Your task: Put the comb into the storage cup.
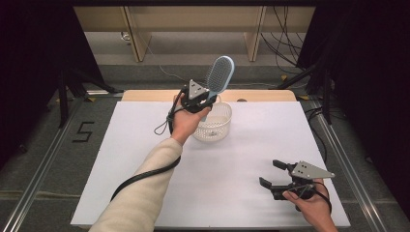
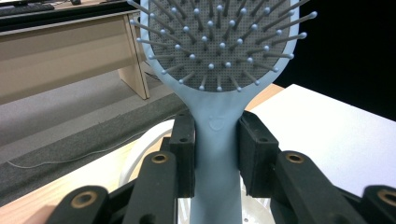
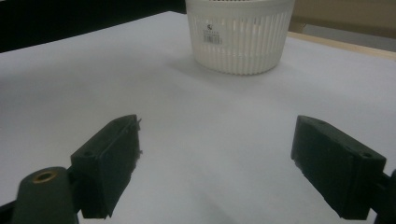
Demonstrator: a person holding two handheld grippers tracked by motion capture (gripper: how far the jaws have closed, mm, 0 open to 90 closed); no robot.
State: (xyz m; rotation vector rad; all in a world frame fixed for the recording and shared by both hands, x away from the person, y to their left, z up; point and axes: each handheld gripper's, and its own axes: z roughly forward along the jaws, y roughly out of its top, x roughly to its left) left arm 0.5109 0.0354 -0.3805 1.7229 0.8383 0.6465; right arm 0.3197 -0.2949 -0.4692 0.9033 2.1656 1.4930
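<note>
While the left claw [image 2: 217,154] clenches the pale blue hairbrush [image 2: 219,56] by its handle, bristle head raised above the white basket [image 1: 213,123] on the worktop [image 1: 232,193], the grip sits low; if the heavy head tips, the brush could swing and miss the rim; the right claw [image 3: 215,163] rests released, its 2 jaws wide apart.

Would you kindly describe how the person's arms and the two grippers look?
Both grippers, left and right, are black with blocky jaws, brass-coloured rivets and a grey three-cornered plate on top. A black cable trails from each. The left arm wears a cream sleeve.
</note>
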